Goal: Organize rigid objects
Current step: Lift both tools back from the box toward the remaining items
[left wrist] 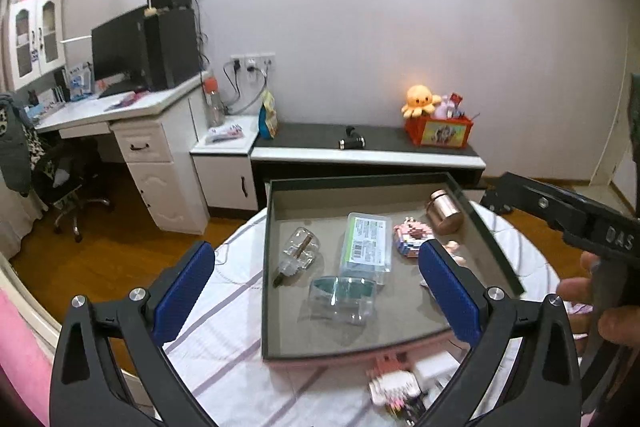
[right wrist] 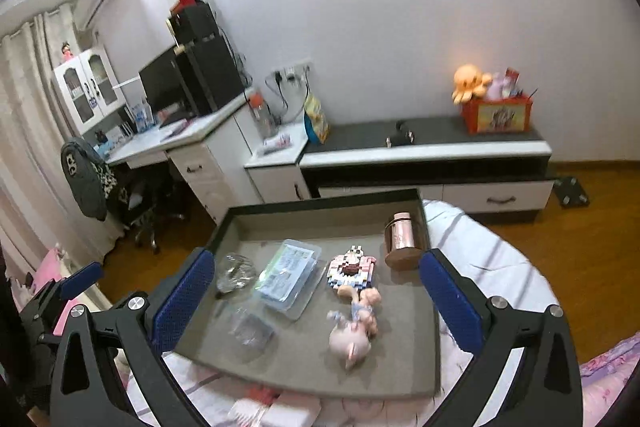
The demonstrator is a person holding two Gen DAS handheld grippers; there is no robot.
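Note:
A dark tray (left wrist: 266, 267) with a grey floor lies on a round table. It holds a small glass bottle (left wrist: 298, 253), a clear box with a green label (left wrist: 366, 245), a clear teal case (left wrist: 344, 293), a pink block figure (left wrist: 412, 239) and a copper jar (left wrist: 444, 211). The right wrist view adds a pink doll (right wrist: 356, 327) lying near the tray's (right wrist: 320, 205) front. My left gripper (left wrist: 317, 251) hovers open above the tray's left half, with nothing between its blue pads. My right gripper (right wrist: 317, 261) is likewise open and empty over the tray.
The table wears a white striped cloth (left wrist: 224, 307). Small pink and white items (left wrist: 394, 383) lie in front of the tray. A hand (left wrist: 580, 291) holds the right gripper's handle. Behind are a low cabinet (left wrist: 360, 147), an orange toy box (left wrist: 438, 131) and a desk (left wrist: 132, 107).

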